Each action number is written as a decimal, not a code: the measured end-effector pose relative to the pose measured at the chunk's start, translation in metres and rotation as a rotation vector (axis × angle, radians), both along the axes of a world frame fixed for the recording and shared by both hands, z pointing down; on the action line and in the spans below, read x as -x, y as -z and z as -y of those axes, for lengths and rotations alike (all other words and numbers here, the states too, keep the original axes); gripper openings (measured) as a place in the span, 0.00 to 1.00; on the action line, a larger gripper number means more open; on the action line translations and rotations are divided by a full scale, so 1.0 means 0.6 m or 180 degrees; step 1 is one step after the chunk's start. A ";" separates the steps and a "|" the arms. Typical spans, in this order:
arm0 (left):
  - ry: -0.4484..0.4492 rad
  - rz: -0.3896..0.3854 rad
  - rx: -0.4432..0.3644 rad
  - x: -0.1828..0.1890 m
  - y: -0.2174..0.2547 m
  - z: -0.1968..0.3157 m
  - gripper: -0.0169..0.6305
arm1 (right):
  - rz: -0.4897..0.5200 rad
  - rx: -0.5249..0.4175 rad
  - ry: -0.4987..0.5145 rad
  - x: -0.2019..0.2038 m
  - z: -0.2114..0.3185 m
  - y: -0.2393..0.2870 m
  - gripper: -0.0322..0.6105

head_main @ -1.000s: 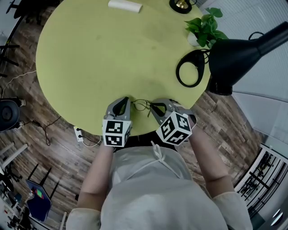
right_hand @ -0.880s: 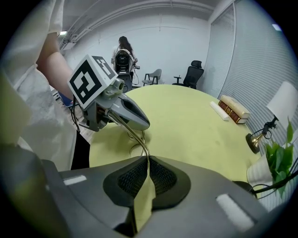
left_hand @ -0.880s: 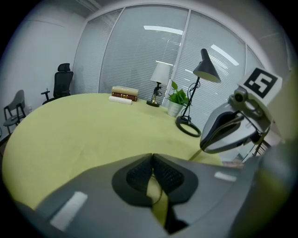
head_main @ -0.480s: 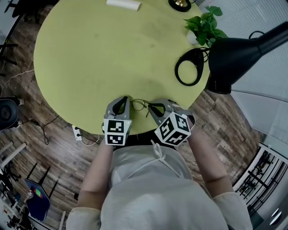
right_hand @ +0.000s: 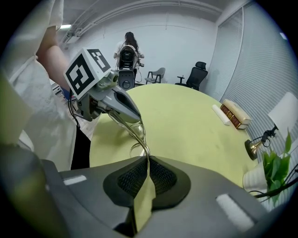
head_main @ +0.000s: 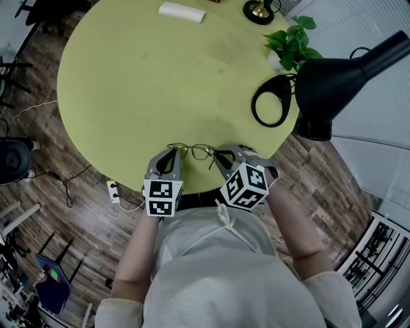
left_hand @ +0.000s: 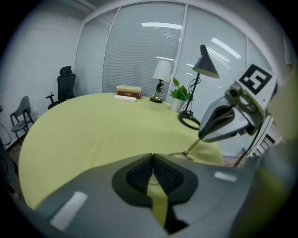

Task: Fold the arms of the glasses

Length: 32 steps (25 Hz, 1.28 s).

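Note:
Thin gold wire-rimmed glasses hang just above the near edge of the round yellow-green table, stretched between my two grippers. My left gripper is shut on the left end of the glasses. My right gripper is shut on the right end, on an arm. In the right gripper view the wire arm runs from the left gripper down into my shut right gripper. From the left gripper view, my left gripper is shut and a wire arm leads to the right gripper.
A black desk lamp with a ring-shaped base stands at the table's right edge, beside a small potted plant. A white roll and a brass lamp foot lie at the far side. Books lie further back.
My left gripper has drawn a little left and toward me, so the glasses now span a wider gap between the grippers. The right gripper has hardly moved.

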<state>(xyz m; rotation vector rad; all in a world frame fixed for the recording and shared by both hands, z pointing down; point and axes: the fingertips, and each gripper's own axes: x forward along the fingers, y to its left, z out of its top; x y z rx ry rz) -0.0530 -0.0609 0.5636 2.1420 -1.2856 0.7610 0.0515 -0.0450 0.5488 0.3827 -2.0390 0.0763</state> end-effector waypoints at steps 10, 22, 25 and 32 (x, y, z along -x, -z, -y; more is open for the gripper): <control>0.0157 -0.0023 0.0426 0.022 -0.053 -0.046 0.04 | -0.0112 -0.0016 0.0146 0.011 -0.006 0.008 0.08; 0.0161 -0.0038 0.0432 0.024 -0.060 -0.047 0.04 | -0.0352 0.0036 0.0448 0.029 -0.013 0.010 0.09; 0.0147 -0.0045 0.0405 0.023 -0.057 -0.047 0.04 | -0.0374 0.0038 0.0506 0.041 -0.013 0.010 0.09; 0.0153 -0.0012 0.0382 0.022 -0.058 -0.045 0.04 | -0.0395 0.0022 0.0516 0.074 -0.008 -0.006 0.08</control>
